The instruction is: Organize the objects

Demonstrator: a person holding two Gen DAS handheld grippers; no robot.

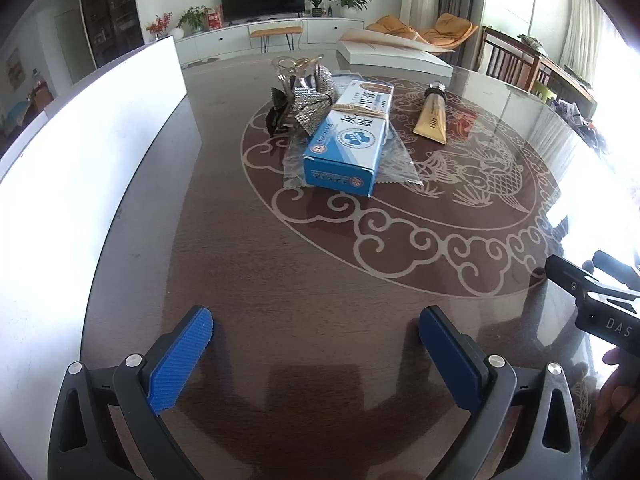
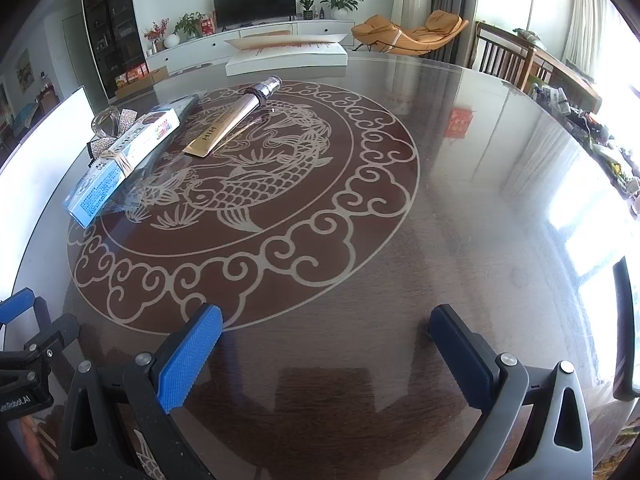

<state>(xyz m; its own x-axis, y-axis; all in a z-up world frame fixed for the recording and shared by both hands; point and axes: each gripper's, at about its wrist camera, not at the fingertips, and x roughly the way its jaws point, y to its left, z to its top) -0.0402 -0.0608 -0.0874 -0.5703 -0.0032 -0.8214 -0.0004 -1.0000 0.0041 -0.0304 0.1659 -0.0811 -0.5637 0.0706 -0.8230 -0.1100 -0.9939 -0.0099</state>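
The round dark glass-topped desk (image 1: 320, 264) with a pale fish pattern carries everything. A white box (image 1: 80, 184) lines its left edge. Far centre, a blue-and-white carton (image 1: 348, 140) lies on clear plastic film (image 1: 400, 160), hiding part of a rhinestone hair clip (image 1: 308, 108). A gold tube (image 1: 432, 114) lies just right. Left tool (image 1: 316, 332) and right tool (image 2: 326, 328) hover near, wide apart, empty.

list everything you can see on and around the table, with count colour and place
box: 1, blue and white, rubber band around it, left of table centre
clear bag: 1, under the box
hair clip: 1, silver rhinestone, beside the box's far end
tube: 1, gold, right of the box
white bin wall: 1, table's left edge
flat white box: 1, far edge
table: 1, dark, fish motif
left gripper: 1, blue pads, open
right gripper: 1, blue pads, open
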